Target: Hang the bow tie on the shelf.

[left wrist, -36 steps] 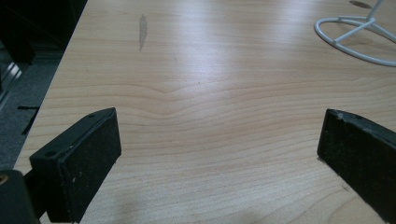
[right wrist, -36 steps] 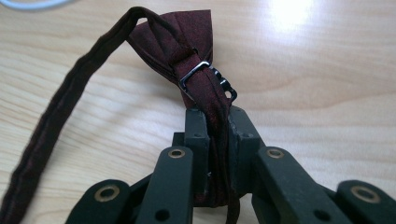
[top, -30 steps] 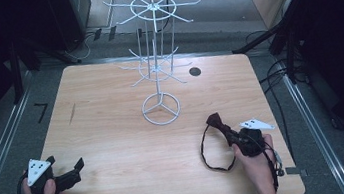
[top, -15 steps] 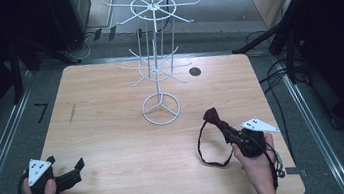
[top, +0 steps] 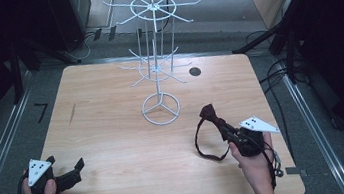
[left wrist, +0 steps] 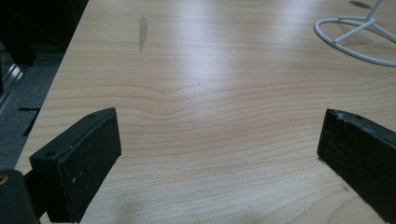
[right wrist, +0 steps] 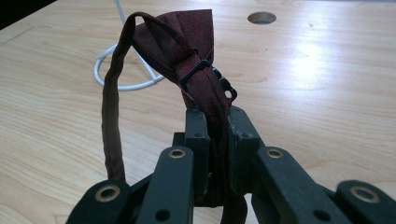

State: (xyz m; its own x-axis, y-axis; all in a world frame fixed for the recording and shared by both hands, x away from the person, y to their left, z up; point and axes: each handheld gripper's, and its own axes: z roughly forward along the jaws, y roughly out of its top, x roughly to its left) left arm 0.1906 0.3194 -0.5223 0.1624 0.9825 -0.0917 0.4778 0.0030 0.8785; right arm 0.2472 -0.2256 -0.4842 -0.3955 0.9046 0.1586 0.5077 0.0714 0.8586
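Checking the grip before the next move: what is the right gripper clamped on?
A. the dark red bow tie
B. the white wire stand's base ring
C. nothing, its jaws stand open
A: the right gripper is shut on the dark red bow tie, its strap hanging in a loop.

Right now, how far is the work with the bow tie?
Done: the right tool is shut on the dark red bow tie and holds it above the table. Left: the white wire rack has bare hooks, so hanging is probably next. The left tool is open.
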